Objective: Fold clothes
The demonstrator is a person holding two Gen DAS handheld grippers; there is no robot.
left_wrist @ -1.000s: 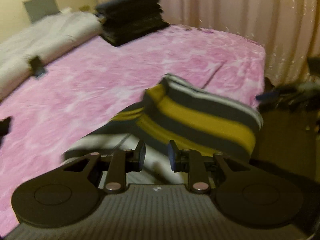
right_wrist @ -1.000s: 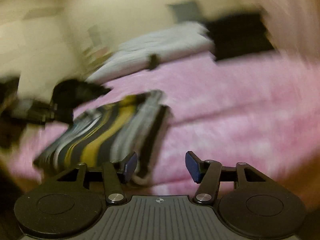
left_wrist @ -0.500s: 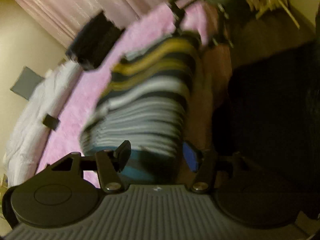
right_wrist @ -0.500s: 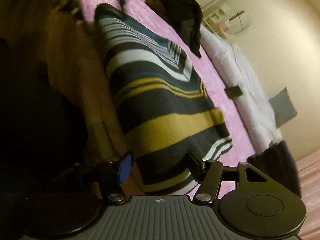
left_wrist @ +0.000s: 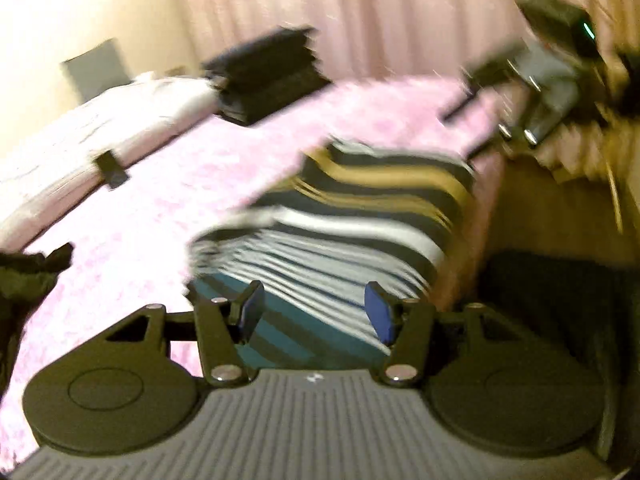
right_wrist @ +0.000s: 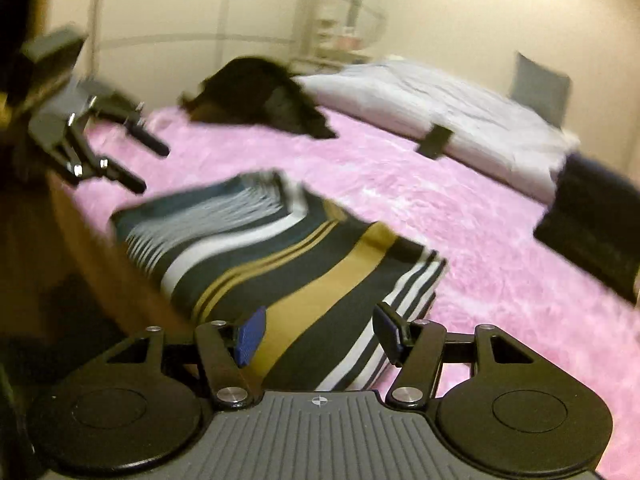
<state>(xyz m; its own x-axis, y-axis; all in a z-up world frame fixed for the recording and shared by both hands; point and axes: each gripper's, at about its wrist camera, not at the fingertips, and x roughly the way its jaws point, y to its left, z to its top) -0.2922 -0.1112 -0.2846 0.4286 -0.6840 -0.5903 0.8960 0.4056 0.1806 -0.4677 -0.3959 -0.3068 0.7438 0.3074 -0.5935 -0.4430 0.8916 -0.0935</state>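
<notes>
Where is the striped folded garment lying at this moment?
The striped garment lies folded on the pink blanket at the bed's near edge, in front of both cameras; a dark clothing heap lies beyond it in the right wrist view.

The left gripper [left_wrist: 312,314] points downward at a slant, its blue pads [left_wrist: 379,318] apart with nothing pressed between them. The right gripper [right_wrist: 318,338] tilts down likewise, jaws parted and empty. Each appears in the other's view: right at two o'clock, left at ten o'clock.

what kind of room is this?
Likely a bedroom: a bed with a pink blanket, a rolled white duvet along its far side, pink curtains, and a stack of folded dark clothes.
</notes>
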